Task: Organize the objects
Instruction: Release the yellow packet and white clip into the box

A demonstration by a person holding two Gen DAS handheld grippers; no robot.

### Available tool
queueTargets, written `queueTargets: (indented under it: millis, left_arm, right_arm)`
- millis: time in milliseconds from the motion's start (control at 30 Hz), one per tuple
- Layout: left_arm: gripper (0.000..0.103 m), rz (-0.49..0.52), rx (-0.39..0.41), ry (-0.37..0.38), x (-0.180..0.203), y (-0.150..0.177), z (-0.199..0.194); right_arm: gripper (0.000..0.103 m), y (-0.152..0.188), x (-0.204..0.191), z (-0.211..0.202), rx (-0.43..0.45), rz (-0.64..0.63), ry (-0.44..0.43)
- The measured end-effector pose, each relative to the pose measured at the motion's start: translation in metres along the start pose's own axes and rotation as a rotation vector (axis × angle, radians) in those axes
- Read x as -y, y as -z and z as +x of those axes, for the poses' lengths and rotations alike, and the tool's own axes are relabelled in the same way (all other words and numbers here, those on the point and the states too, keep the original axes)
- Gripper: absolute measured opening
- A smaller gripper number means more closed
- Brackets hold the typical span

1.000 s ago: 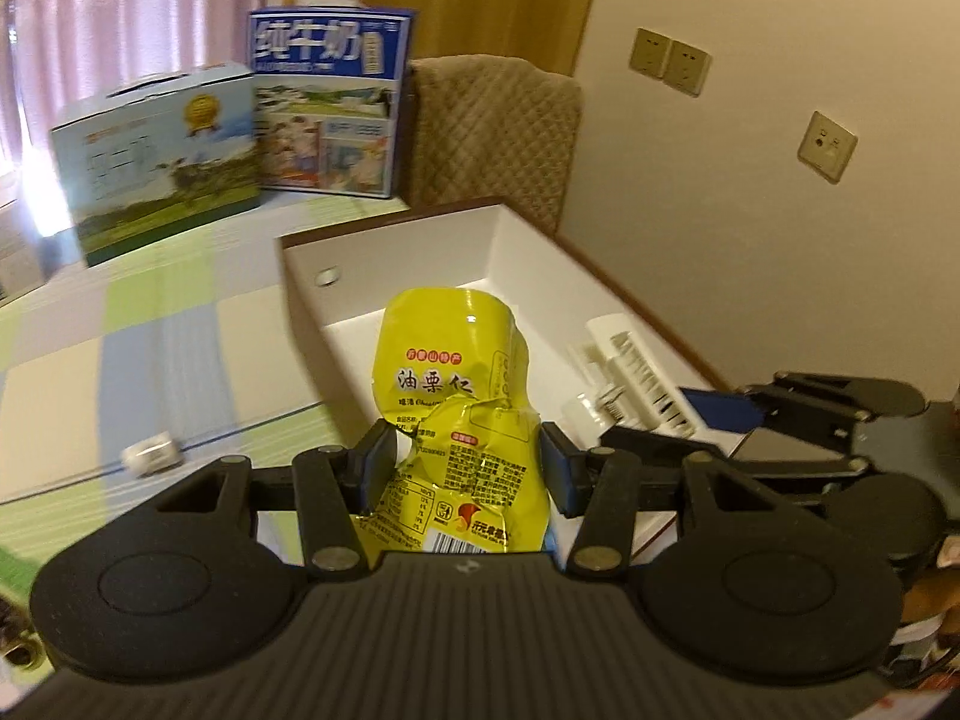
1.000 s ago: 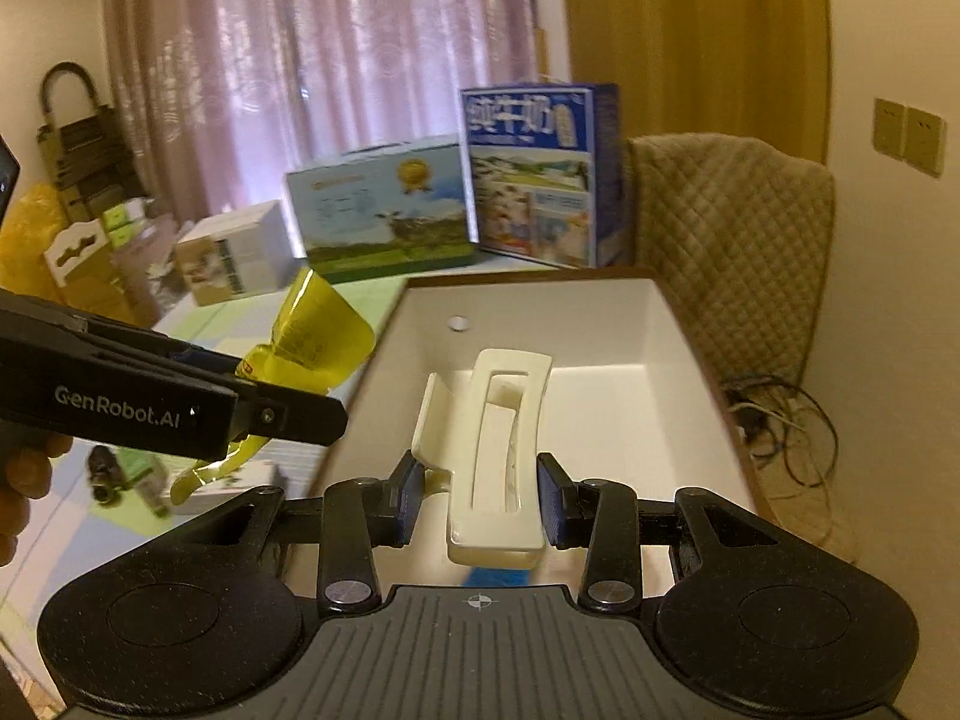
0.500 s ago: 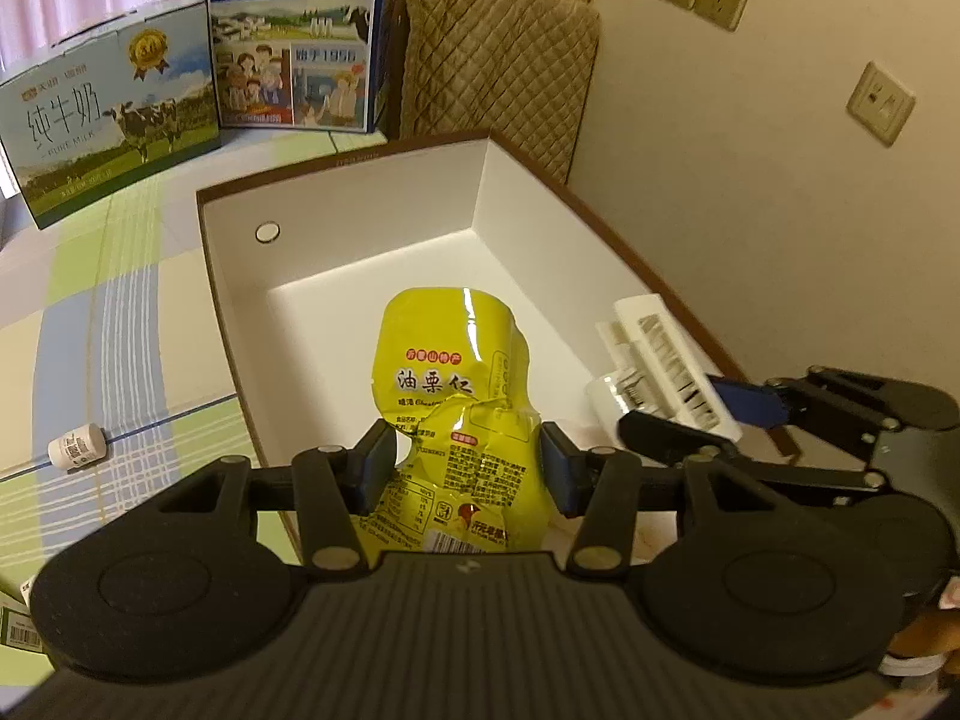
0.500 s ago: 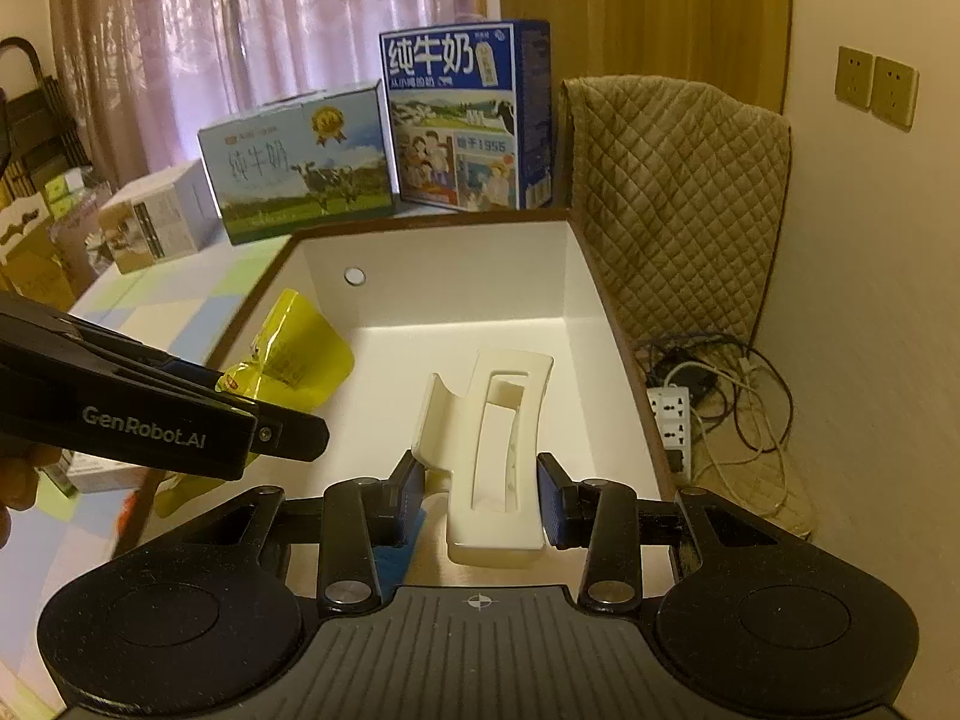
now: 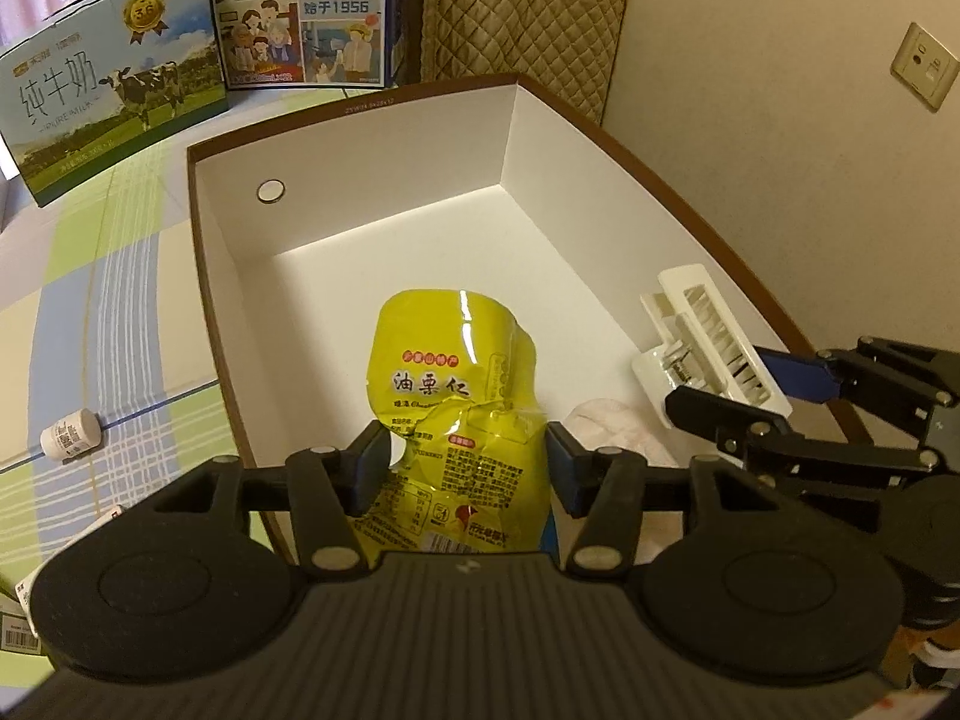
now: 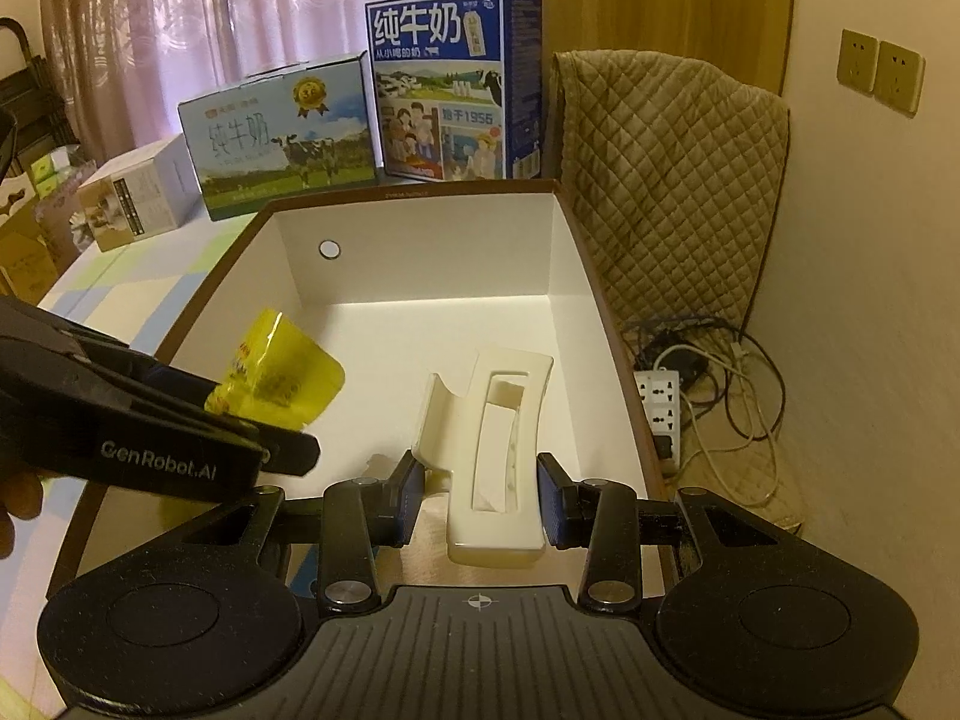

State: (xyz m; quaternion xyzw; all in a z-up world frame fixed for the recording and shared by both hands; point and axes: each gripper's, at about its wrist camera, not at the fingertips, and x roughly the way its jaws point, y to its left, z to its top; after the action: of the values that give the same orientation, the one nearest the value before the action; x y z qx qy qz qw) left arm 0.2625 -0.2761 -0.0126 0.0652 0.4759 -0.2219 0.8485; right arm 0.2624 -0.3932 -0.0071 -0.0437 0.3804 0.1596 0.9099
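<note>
While left jaws widen around yellow pouch [image 5: 462,414], right jaws pinch white clip [image 6: 501,462] over box [image 5: 384,114].

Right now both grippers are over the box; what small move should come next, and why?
Probably finish opening the left gripper so the yellow pouch drops. Its jaws have just been opening with the pouch between them, a gap shows beside the left pad, and the pouch hangs above the box floor. The right gripper holds the white clip.

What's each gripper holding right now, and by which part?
Left gripper: yellow snack pouch between its just-opened jaws at its lower half, pads seemingly off. Right gripper: white plastic clip, clamped near its lower end.
</note>
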Motion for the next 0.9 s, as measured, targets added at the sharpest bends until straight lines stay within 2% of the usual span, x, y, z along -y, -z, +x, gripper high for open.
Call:
queueTargets:
  millis: [33,367,633,900]
  left_arm:
    - [0.059,0.001,-0.001,0.003,0.0004,0.0000,0.0008]
    - [0.060,0.025,0.001,-0.003,0.0000,0.0042,0.0049]
    - [0.064,0.030,0.013,0.009,-0.0003,0.0067,-0.0003]
    - [0.069,0.027,0.016,0.014,-0.0012,0.0097,-0.0028]
  right_arm:
    - [0.036,-0.0003,0.0003,0.0004,0.000,0.002,0.002]
    - [0.036,-0.0010,0.0002,0.0016,0.000,-0.001,0.011]
    - [0.037,-0.0011,-0.0015,0.0012,0.024,-0.006,0.039]
    - [0.044,-0.0013,-0.0006,-0.0040,0.054,0.000,0.049]
